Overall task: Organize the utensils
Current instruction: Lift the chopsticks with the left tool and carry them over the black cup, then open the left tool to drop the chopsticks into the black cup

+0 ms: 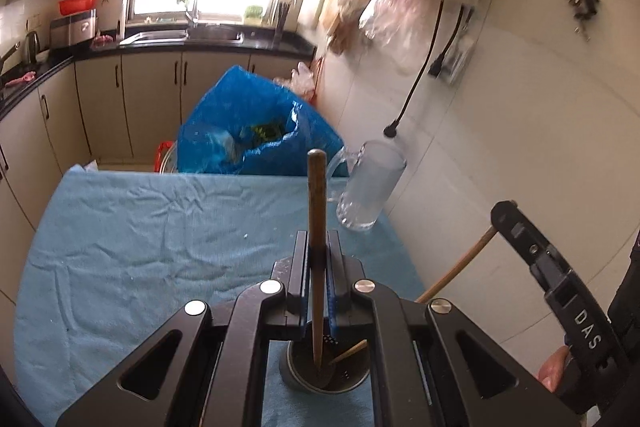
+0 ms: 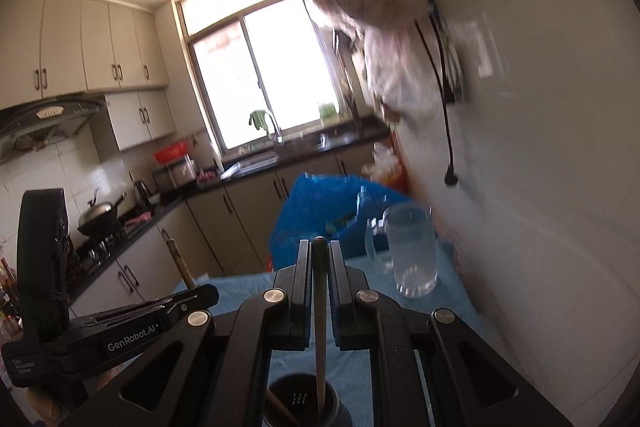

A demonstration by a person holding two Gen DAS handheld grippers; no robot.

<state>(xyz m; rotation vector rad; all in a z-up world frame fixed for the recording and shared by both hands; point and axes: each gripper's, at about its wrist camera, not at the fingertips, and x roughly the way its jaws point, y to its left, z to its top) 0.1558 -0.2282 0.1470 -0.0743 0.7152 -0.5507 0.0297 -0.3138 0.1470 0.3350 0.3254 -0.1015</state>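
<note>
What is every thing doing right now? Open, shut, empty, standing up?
left gripper: shut on a chopstick.
right gripper: shut on another chopstick.
metal holder: upright, both chopstick tips inside.
glass mug: upright, empty.
blue bag: open.

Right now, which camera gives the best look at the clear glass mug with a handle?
The left wrist view: the clear glass mug stands sharp on the blue cloth, handle and base visible. The right wrist view also shows the whole mug, but blurred.
</note>
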